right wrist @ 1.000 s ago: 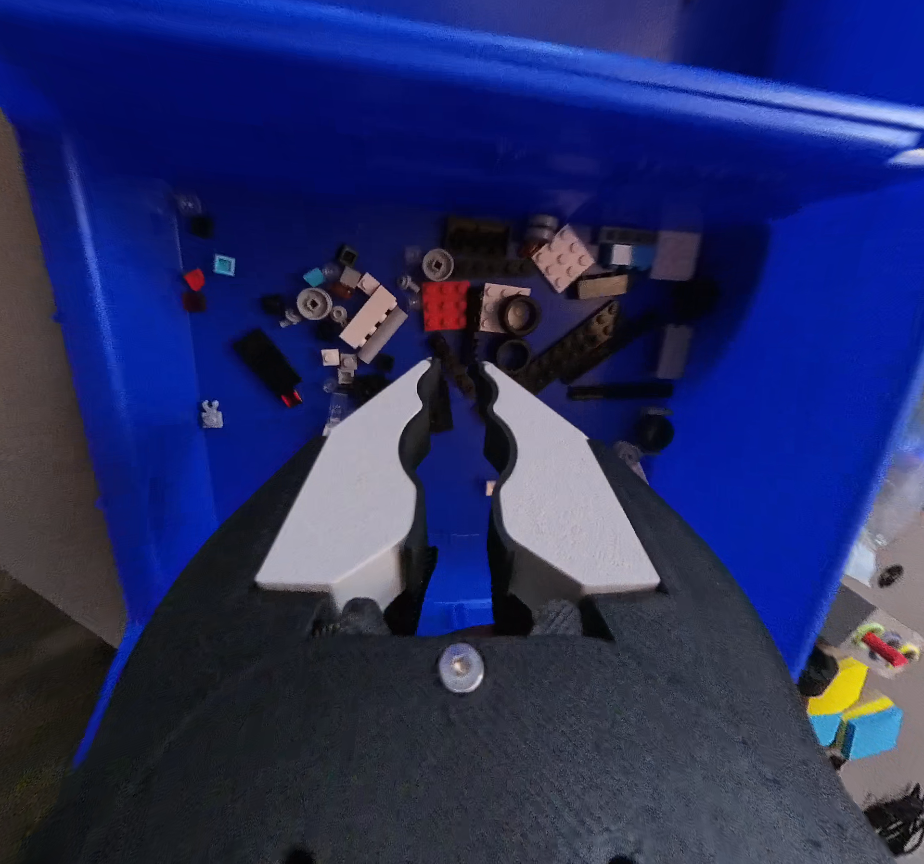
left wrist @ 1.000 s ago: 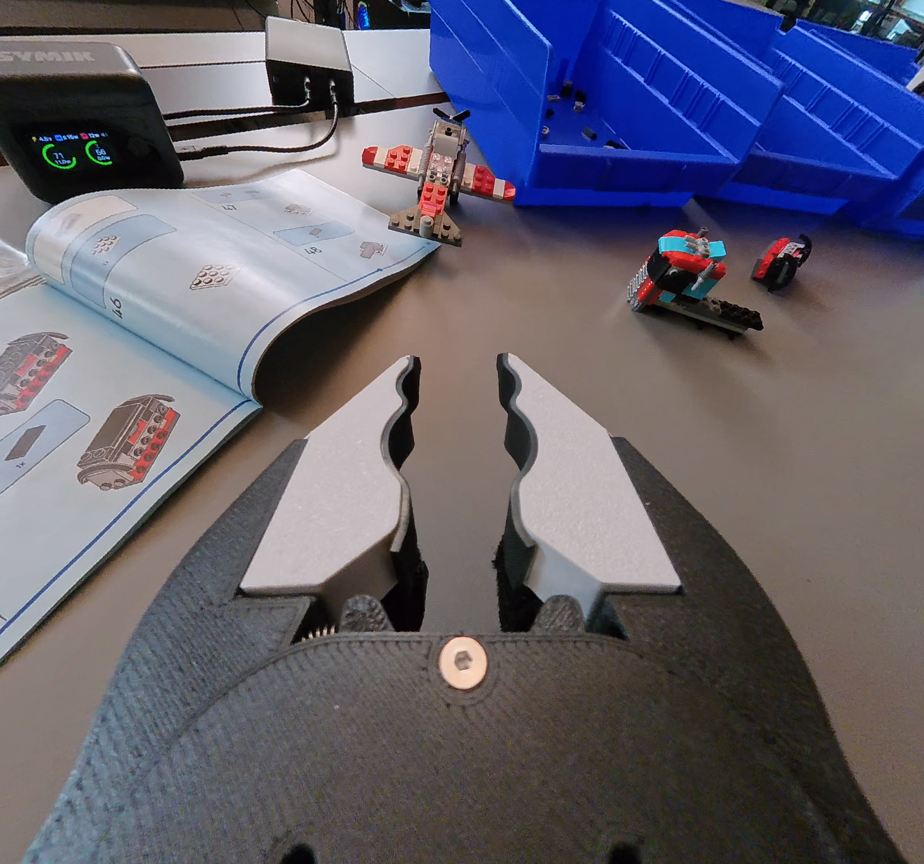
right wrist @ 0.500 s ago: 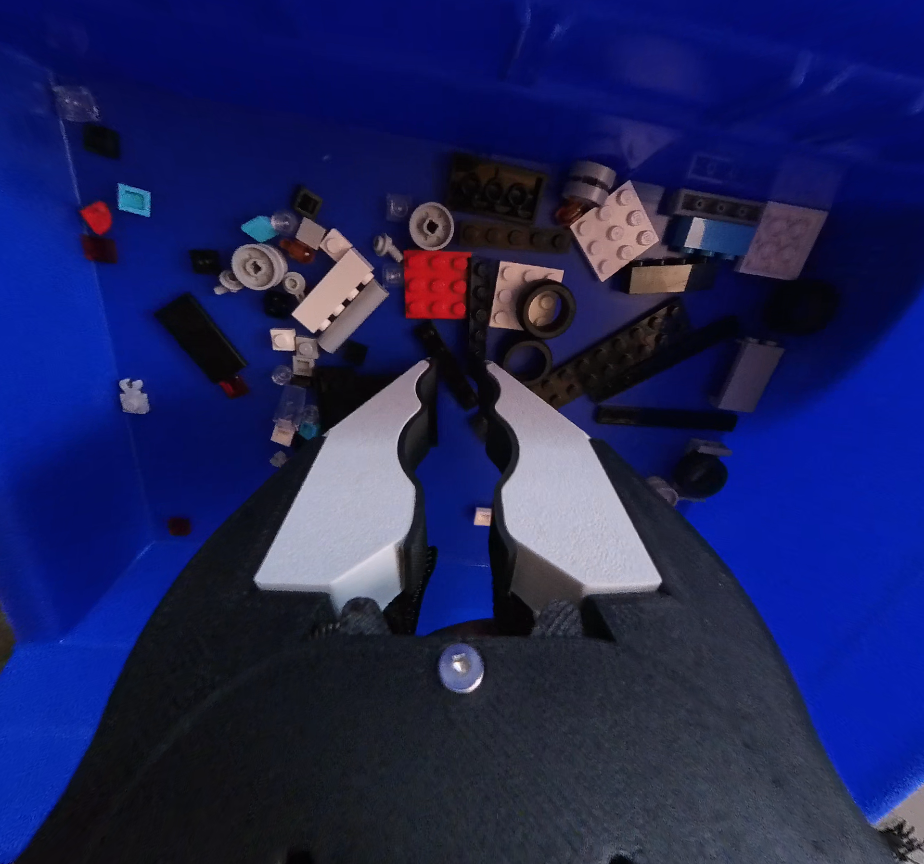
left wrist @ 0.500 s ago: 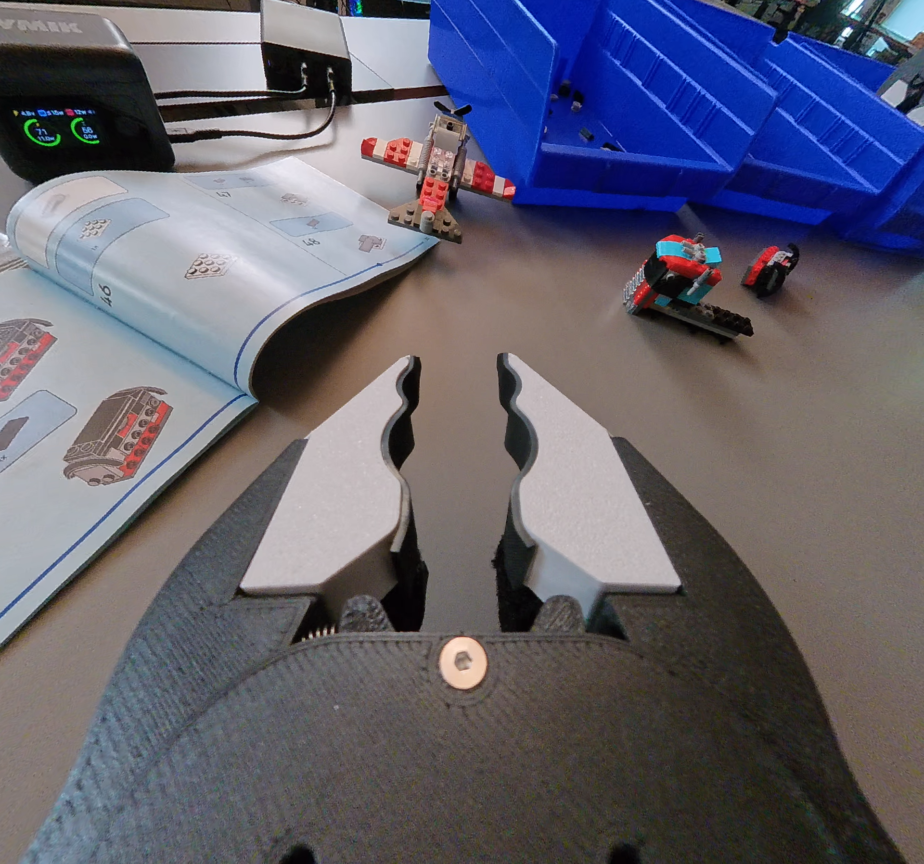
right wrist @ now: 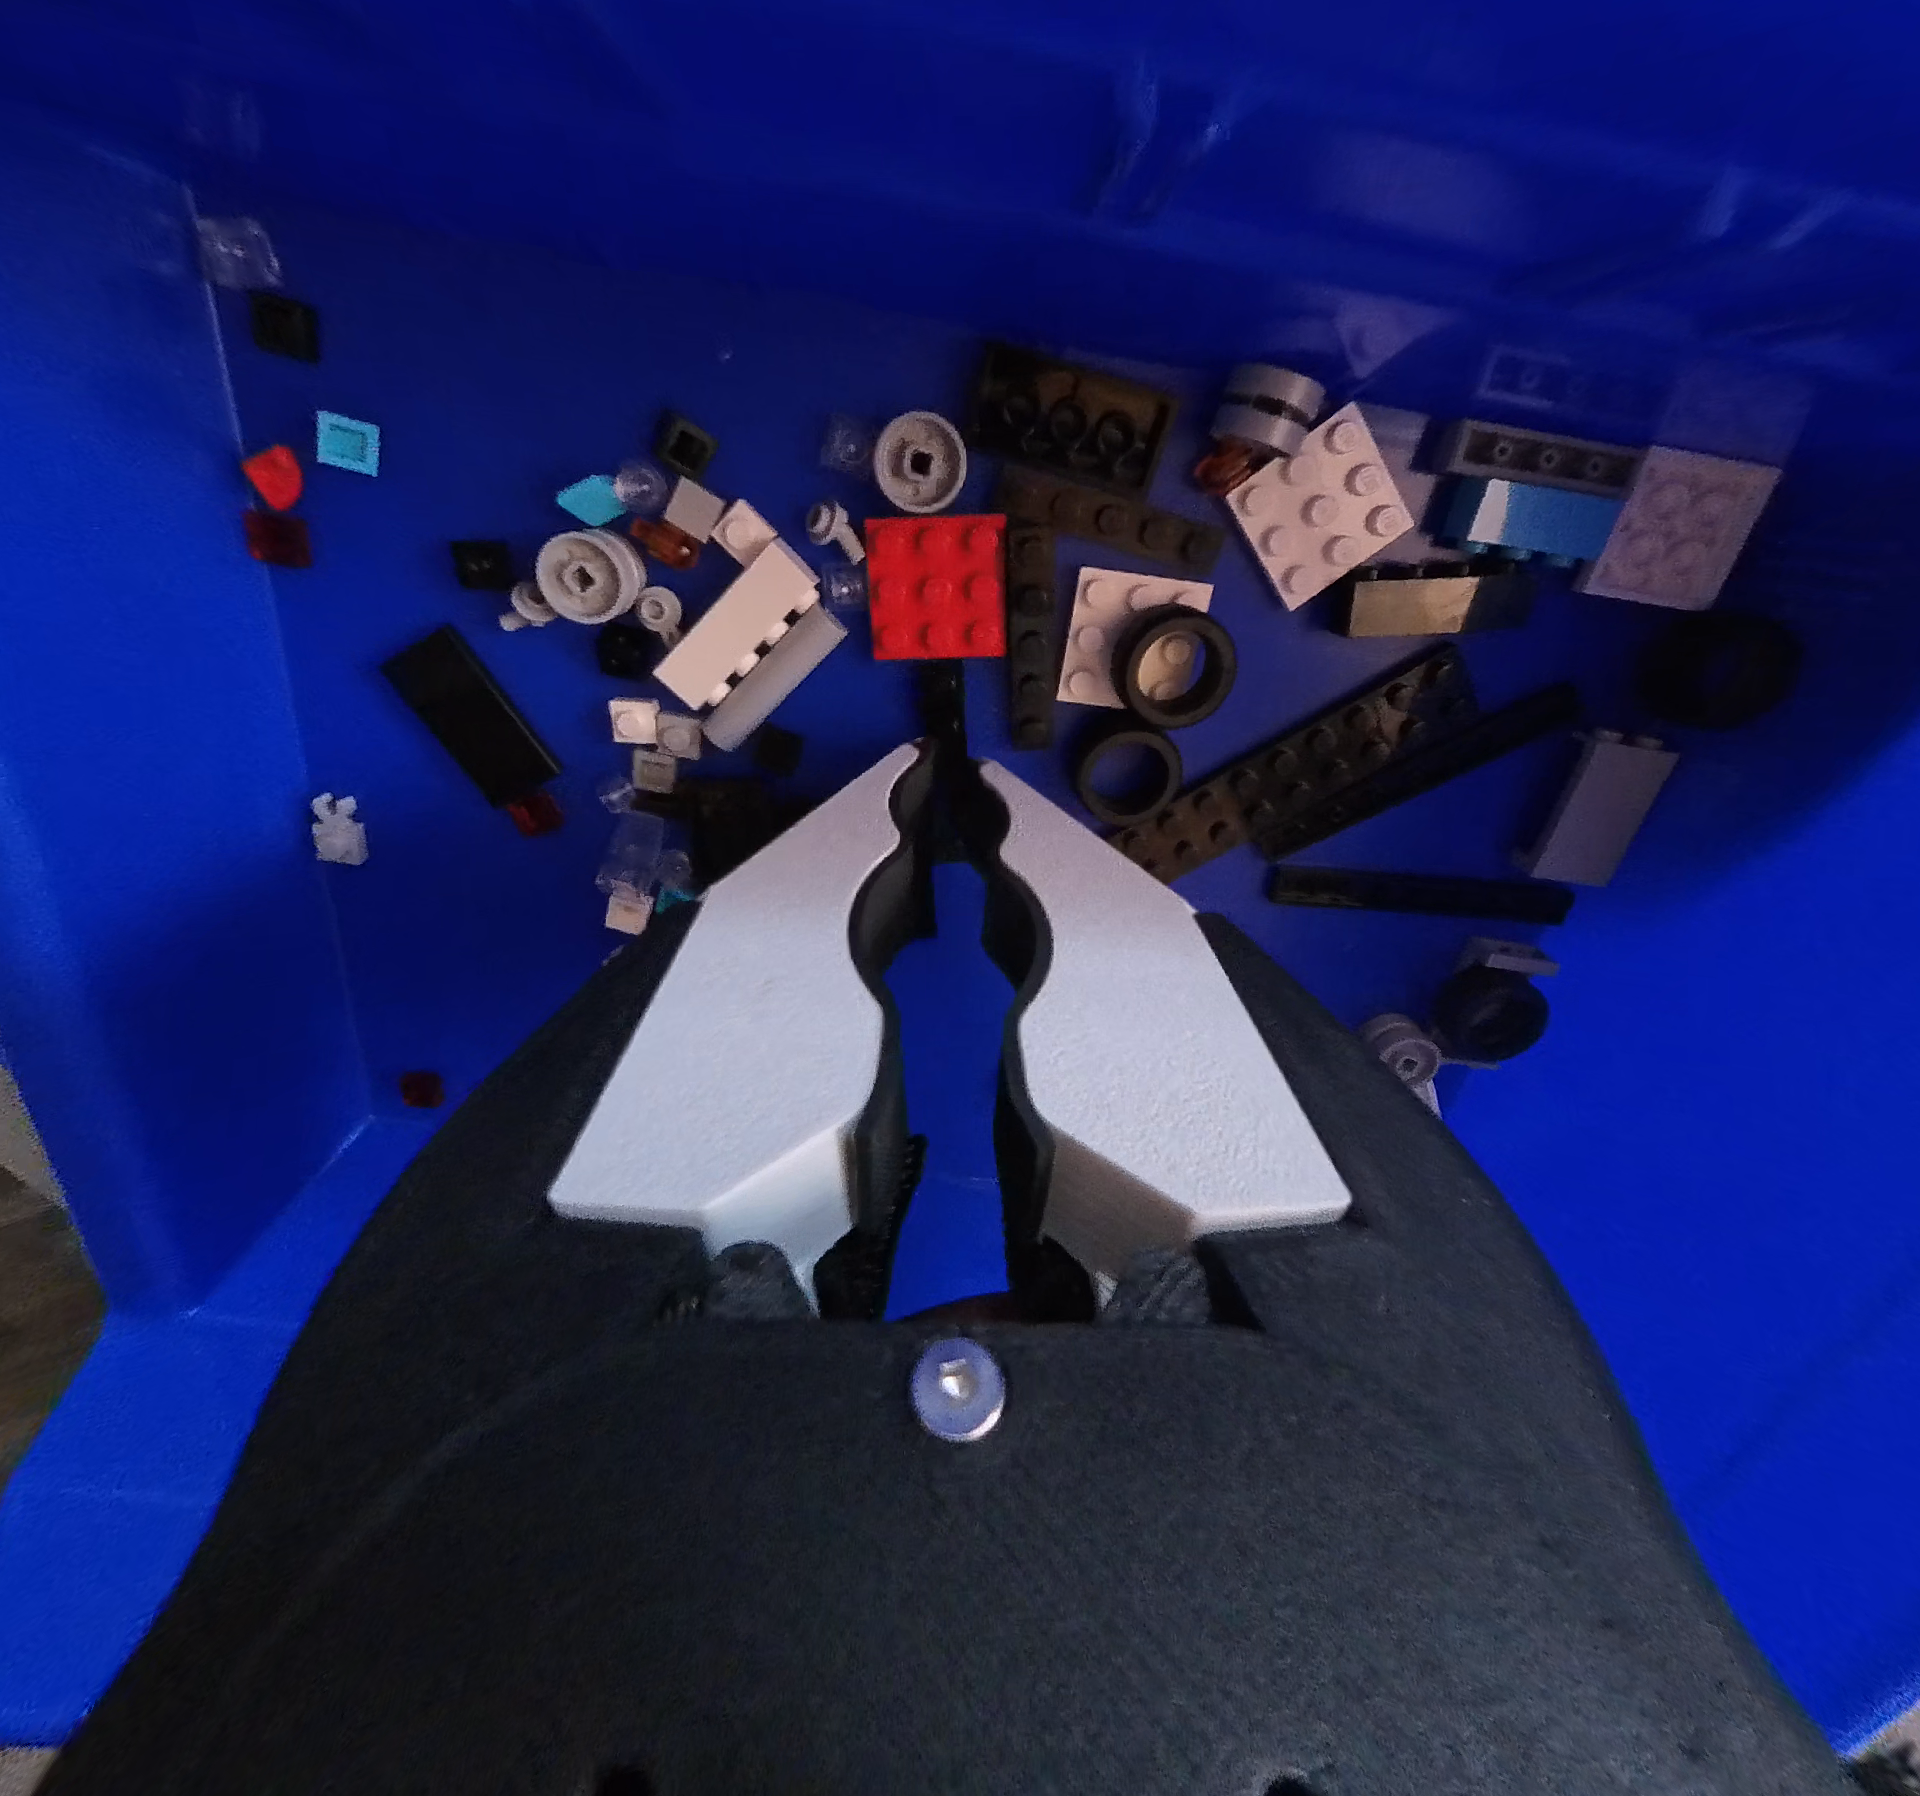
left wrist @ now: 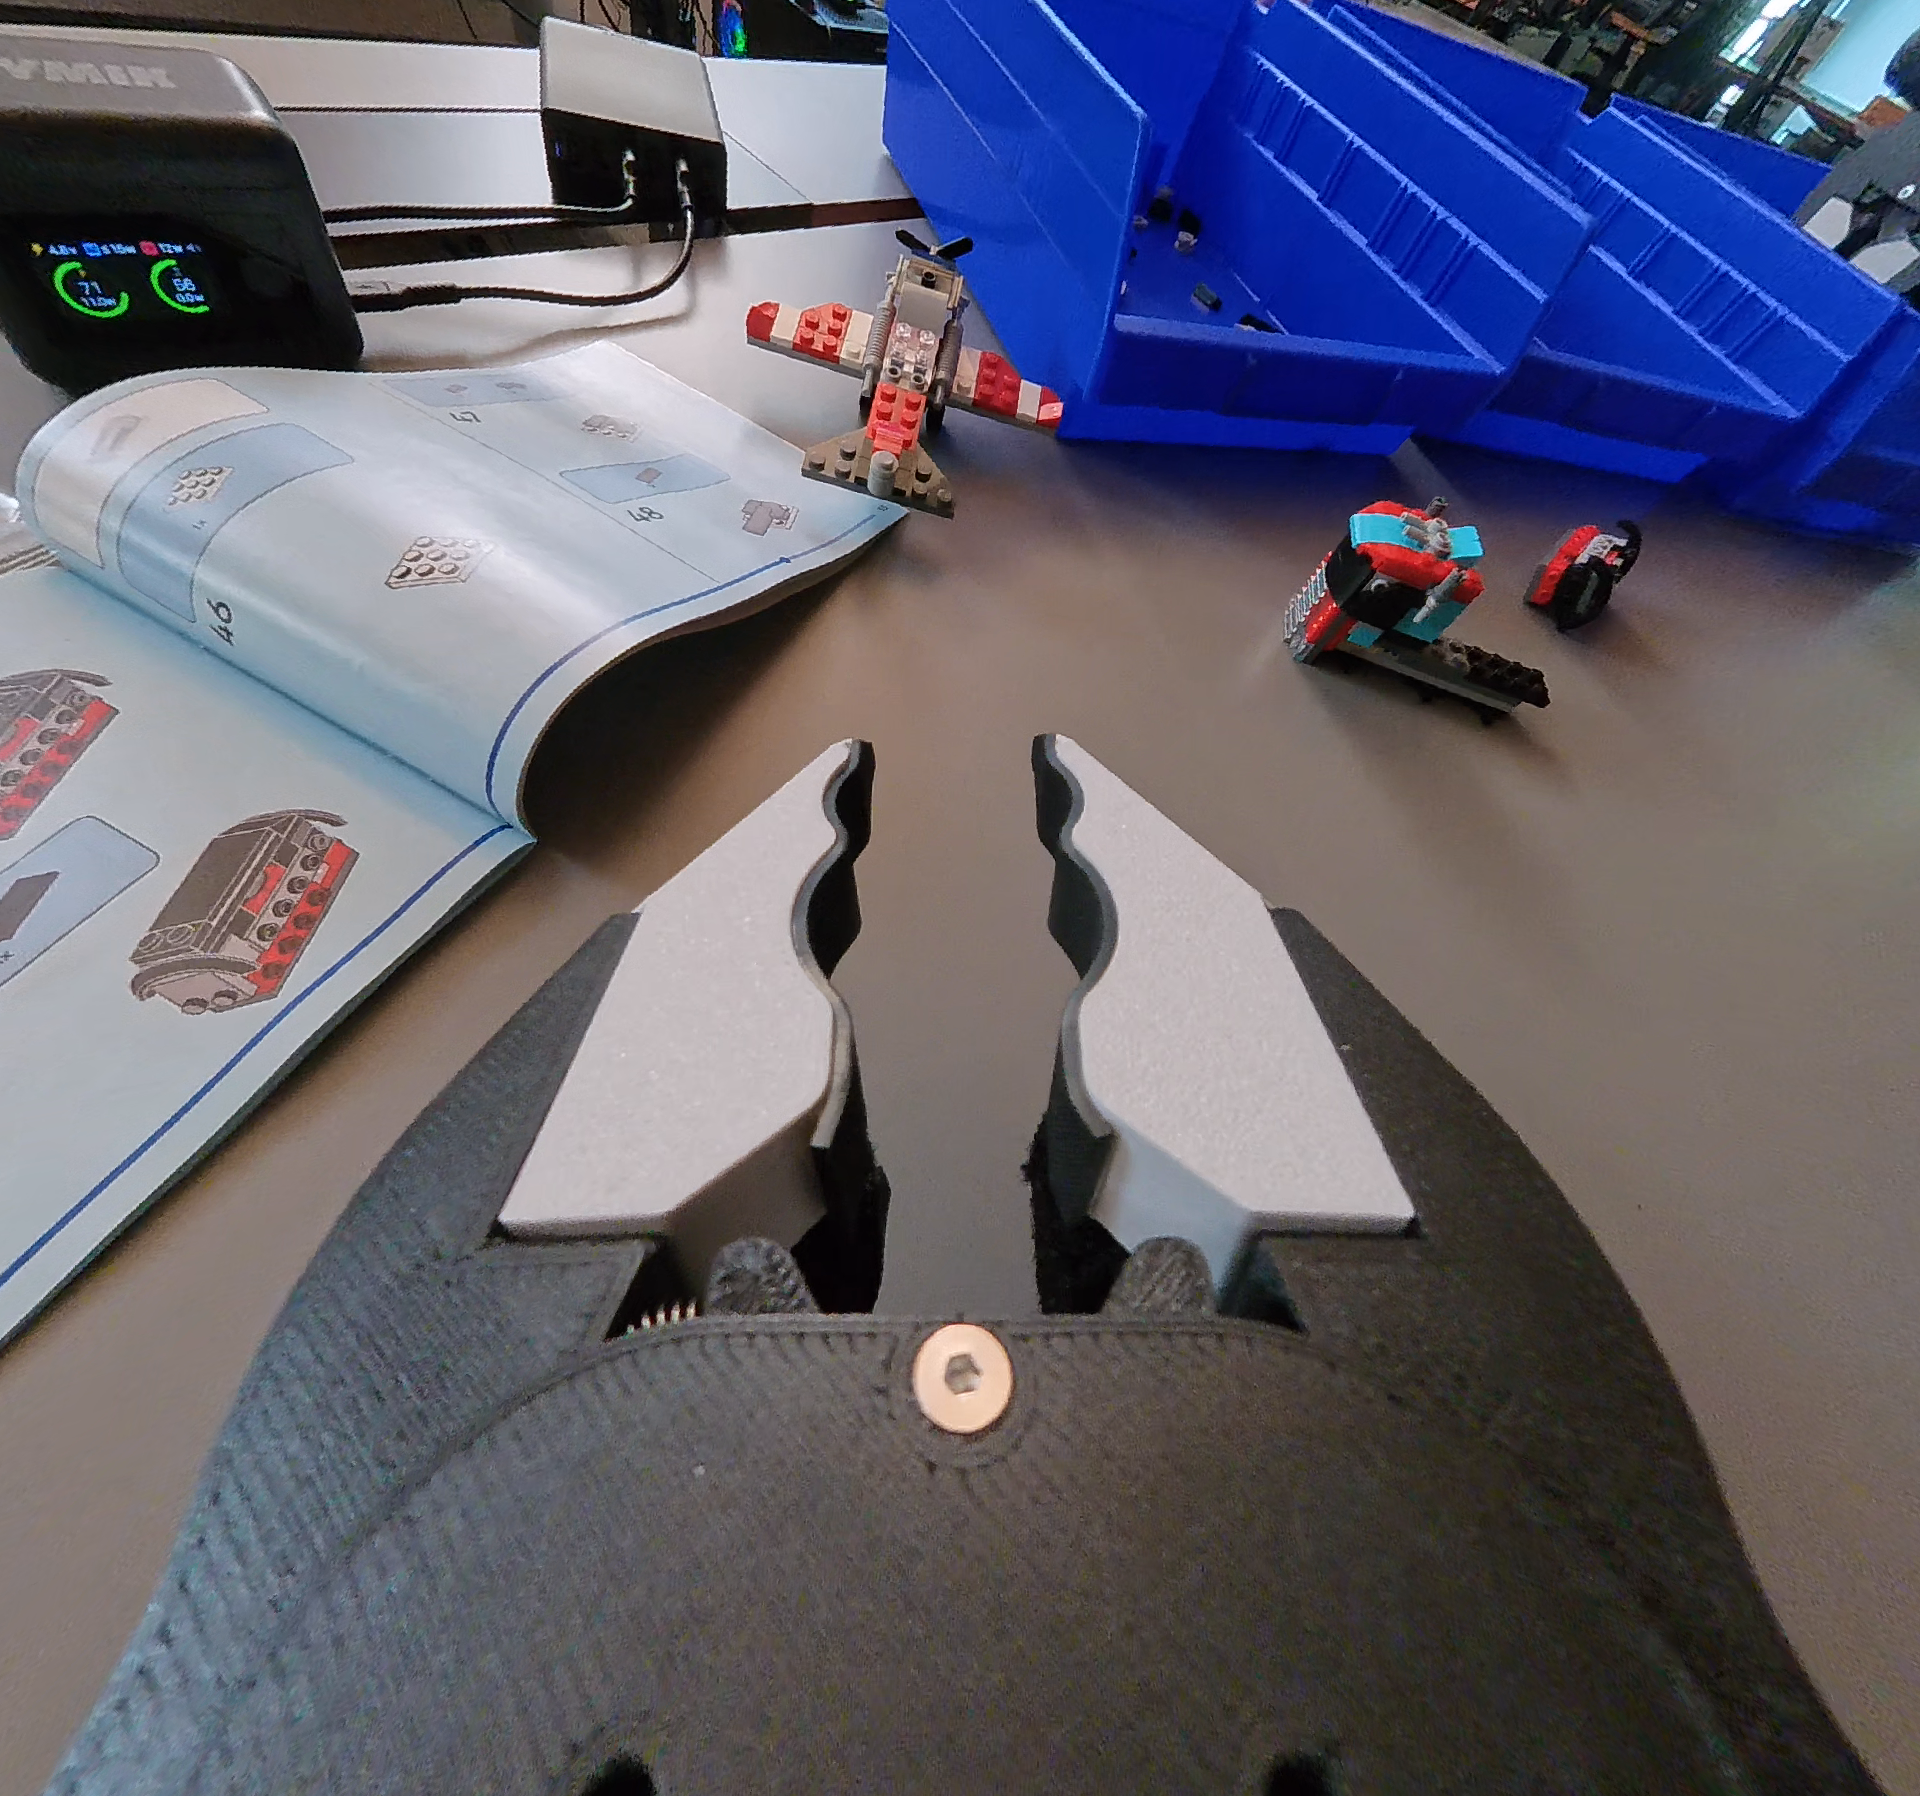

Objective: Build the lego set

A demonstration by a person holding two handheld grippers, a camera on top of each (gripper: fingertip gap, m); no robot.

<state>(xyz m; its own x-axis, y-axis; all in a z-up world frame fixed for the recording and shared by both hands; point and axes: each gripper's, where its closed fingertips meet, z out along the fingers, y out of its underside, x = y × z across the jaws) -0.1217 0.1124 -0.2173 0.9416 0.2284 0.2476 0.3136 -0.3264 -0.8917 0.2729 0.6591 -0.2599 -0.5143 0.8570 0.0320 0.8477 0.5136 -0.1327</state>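
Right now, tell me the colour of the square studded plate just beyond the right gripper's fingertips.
Red; clearest in the right wrist view.

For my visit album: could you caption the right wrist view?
Claw closed on a thin black strip among loose bricks inside a blue bin.

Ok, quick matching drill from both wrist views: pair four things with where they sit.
1 toy plane
2 red square plate
3 open booklet
4 left hand-held gripper

a inside the blue bin
b over bare table, jaws apart
c left on the table
d beside the bin's outer wall

Pairs: 1-d, 2-a, 3-c, 4-b
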